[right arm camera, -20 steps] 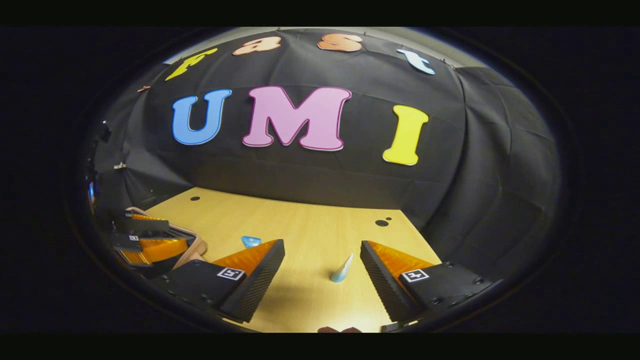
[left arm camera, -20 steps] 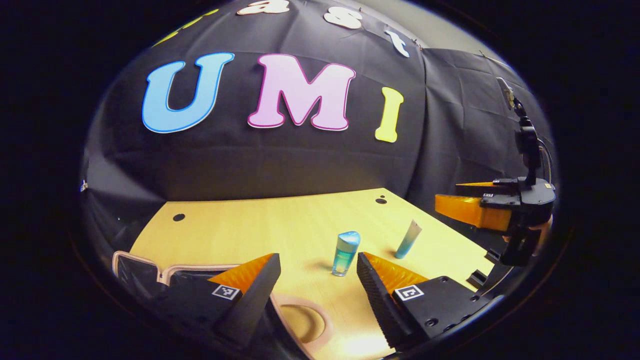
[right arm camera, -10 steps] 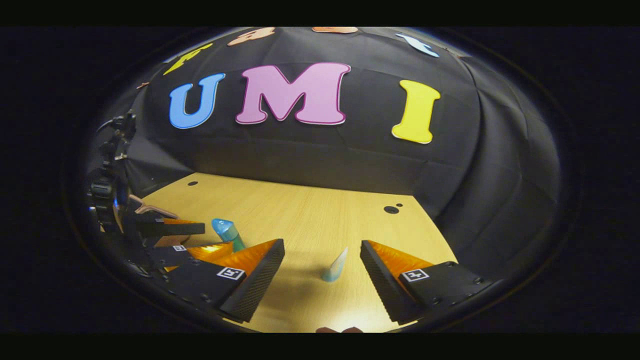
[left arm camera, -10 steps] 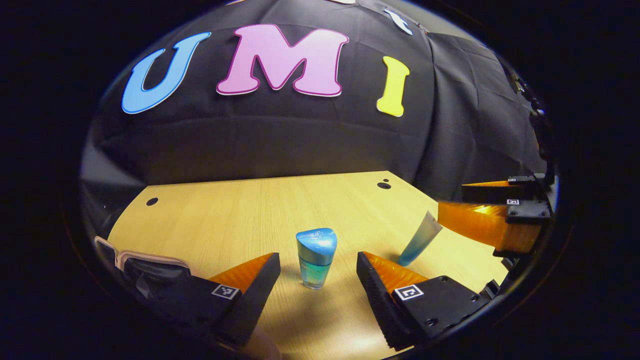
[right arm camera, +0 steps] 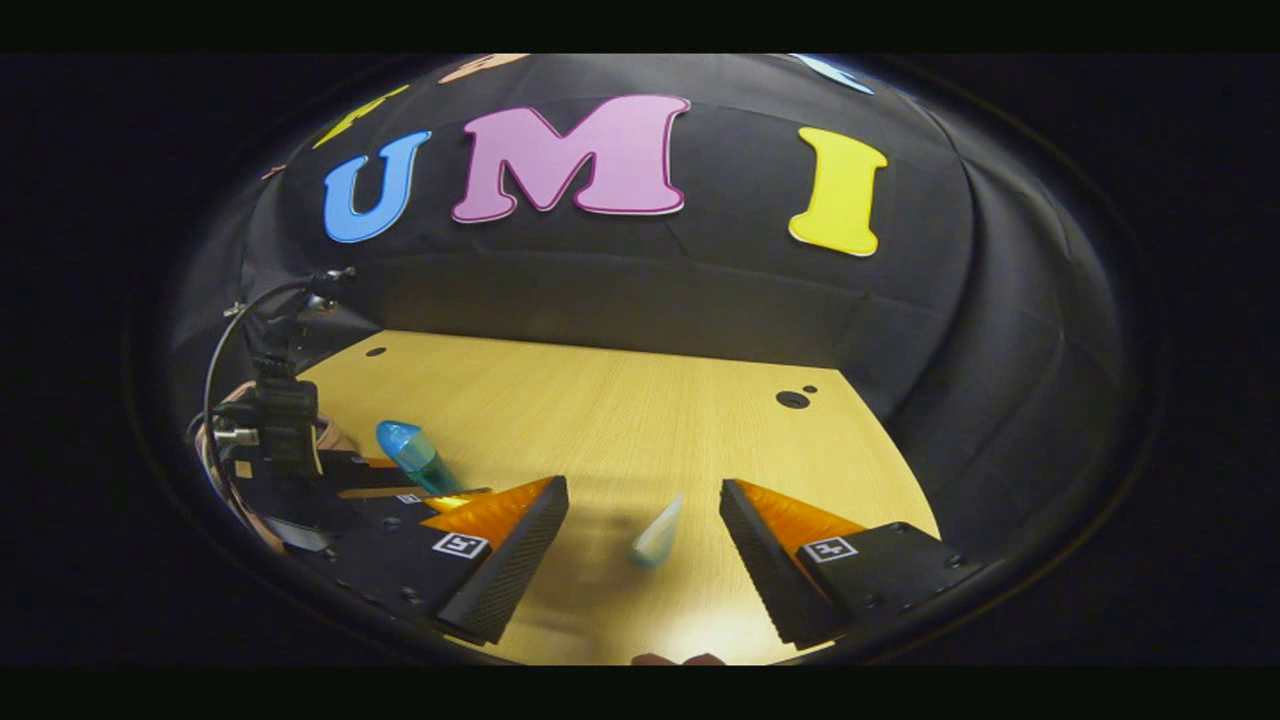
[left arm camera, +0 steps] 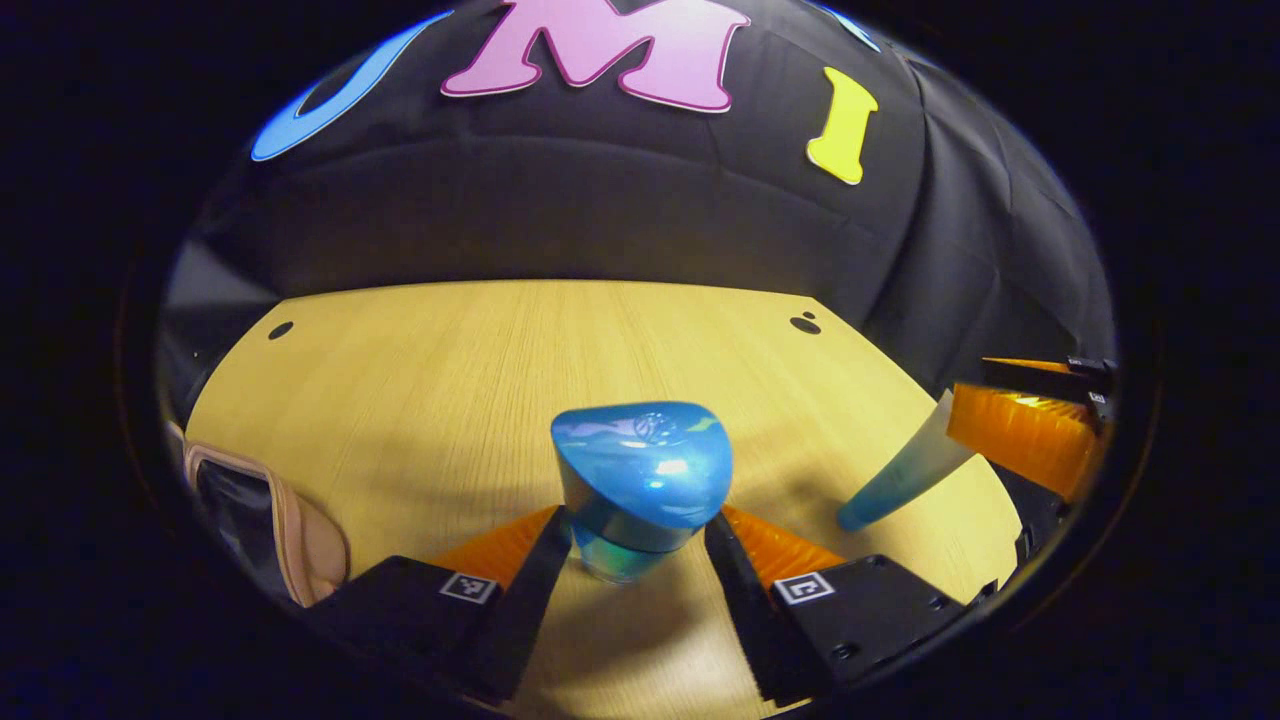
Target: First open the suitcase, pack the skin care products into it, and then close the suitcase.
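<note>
A clear teal bottle with a glossy blue cap [left arm camera: 640,470] stands upright on the wooden table [left arm camera: 440,360]. My left gripper [left arm camera: 637,522] is open, with a finger close to the bottle on each side. The right gripper view shows the same bottle [right arm camera: 410,455] and the left gripper [right arm camera: 350,485] at the left. A white-to-teal tube [right arm camera: 657,532] stands cap-down just ahead of my open right gripper [right arm camera: 642,490], in line with the gap between its fingers. In the left gripper view the tube [left arm camera: 900,475] stands right beside an orange finger of the right gripper [left arm camera: 1020,430].
The pink-rimmed suitcase [left arm camera: 300,520] lies open at the table's left edge, its dark lining showing. Small round holes [right arm camera: 792,399] mark the far part of the tabletop. The black cloth wall closes off the back and the right.
My left gripper has moved forward and down, so the bottle now stands between its fingers instead of ahead of them. The right gripper has come closer to the tube.
</note>
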Available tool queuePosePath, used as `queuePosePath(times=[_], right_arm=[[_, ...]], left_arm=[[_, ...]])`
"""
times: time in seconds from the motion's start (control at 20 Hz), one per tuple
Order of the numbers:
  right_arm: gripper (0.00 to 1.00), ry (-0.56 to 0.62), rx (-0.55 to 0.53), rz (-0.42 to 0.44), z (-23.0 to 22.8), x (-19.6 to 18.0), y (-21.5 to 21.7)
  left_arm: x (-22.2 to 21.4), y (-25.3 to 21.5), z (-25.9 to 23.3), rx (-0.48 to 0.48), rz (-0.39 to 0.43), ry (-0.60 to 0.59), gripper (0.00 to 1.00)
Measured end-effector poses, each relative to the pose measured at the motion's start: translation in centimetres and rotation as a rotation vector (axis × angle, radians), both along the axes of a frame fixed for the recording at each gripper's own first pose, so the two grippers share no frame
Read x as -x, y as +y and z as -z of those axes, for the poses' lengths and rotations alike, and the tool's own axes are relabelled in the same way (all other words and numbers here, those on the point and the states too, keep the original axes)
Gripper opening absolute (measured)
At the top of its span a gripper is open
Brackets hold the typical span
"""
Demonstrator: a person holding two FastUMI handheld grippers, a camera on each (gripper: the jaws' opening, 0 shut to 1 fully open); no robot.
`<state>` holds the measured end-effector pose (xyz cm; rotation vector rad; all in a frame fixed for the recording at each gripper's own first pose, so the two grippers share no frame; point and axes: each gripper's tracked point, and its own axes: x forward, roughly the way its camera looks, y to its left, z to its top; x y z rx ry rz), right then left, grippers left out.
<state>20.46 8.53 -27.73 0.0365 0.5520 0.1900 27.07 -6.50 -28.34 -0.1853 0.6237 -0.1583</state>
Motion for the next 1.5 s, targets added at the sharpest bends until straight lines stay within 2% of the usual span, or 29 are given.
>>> queuePosePath(times=[0.05,0.1,0.25,0.3,0.4,0.45,0.55,0.6,0.7,0.75,0.85,0.9,0.95,1.0,1.05,1.15,1.25,1.3,1.35,1.5], right_arm=[[0.97,0.005,0.002,0.003,0.3,0.0,0.0],[0.97,0.012,0.004,0.008,0.8,-0.2,0.0],[0.94,0.059,-0.007,0.03,2.7,-0.4,0.1],[0.97,0.088,-0.006,0.034,3.8,-0.2,0.2],[0.97,0.147,-0.017,0.038,5.8,-0.2,0.7],[0.94,0.183,-0.025,0.038,7.0,0.1,1.1],[0.97,0.279,-0.037,0.044,10.0,0.6,1.4],[0.93,0.323,-0.018,0.073,10.3,1.1,0.5],[0.34,0.306,-0.052,0.123,10.5,0.2,0.2],[0.36,0.327,-0.074,0.124,10.4,0.8,0.4],[0.31,0.313,-0.093,0.122,9.3,0.8,0.1],[0.36,0.299,-0.11,0.112,8.1,1.2,0.4],[0.36,0.28,-0.129,0.102,6.8,1.8,0.8],[0.3,0.271,-0.143,0.091,5.7,2.7,1.1],[0.36,0.26,-0.156,0.08,4.7,3.3,1.5],[0.35,0.234,-0.173,0.062,2.6,4.6,2.2],[0.39,0.208,-0.19,0.044,0.6,5.7,3.2],[0.35,0.193,-0.201,0.031,-0.4,6.2,4.1],[0.36,0.182,-0.207,0.009,-1.1,6.7,5.1],[0.36,0.139,-0.211,-0.073,-3.5,8.9,9.2]], left_arm=[[-0.1,0.1,0.2,0.003,-0.006,-0.004,0.62],[-0.2,0.2,0.0,0.005,-0.003,-0.004,0.5],[-0.2,0.0,0.0,-0.014,0.04,0.005,0.47],[-0.2,0.0,-0.1,-0.023,0.052,0.006,0.46],[-0.2,-0.2,-0.1,-0.045,0.07,0.014,0.5],[-0.1,-0.2,0.1,-0.054,0.084,0.017,0.48],[-0.1,-0.4,0.1,-0.059,0.105,0.03,0.41],[-0.3,-0.5,0.2,-0.059,0.109,0.029,0.45],[-0.3,-0.4,0.1,-0.051,0.116,0.032,0.45],[-0.2,-0.2,-0.2,-0.048,0.112,0.037,0.43],[0.6,0.3,-0.5,-0.037,0.109,0.083,0.42],[1.2,0.9,-1.5,-0.03,0.106,0.089,0.41],[1.8,1.6,-2.8,-0.014,0.107,0.087,0.41],[2.6,2.4,-4.4,0.011,0.113,0.084,0.41],[3.7,3.6,-6.2,0.036,0.119,0.087,0.41],[5.9,6.9,-9.2,0.048,0.126,0.104,0.38],[8.7,11.4,-11.5,0.03,0.128,0.141,0.41],[10.2,13.6,-12.1,0.027,0.123,0.181,0.41],[11.6,15.6,-12.0,0.019,0.121,0.241,0.41],[15.4,21.0,-6.5,-0.077,0.095,0.51,0.41]])
